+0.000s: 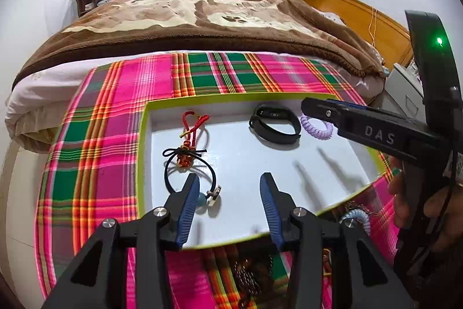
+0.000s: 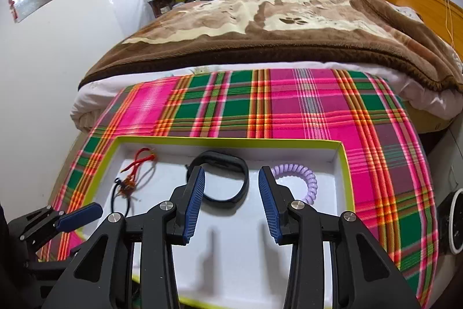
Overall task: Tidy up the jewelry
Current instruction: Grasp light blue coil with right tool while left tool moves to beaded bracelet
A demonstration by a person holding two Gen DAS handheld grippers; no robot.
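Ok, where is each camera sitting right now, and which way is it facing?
Left wrist: on the left tool, angled down over the tray's near-left part, above the black hair tie; its own open fingers show, plus the right tool and a hand.
Right wrist: on the right tool, angled down over the tray's right half, near the black band and purple coil; the left tool's finger shows lower left.
Shared: tray, band, coil, plaid cloth, bed.

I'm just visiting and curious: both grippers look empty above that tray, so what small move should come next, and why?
Probably the right hand-held gripper should go for the blue coil tie lying outside the tray on the cloth. Both grippers are open and hold nothing, the left too, while the band and purple coil already lie inside.
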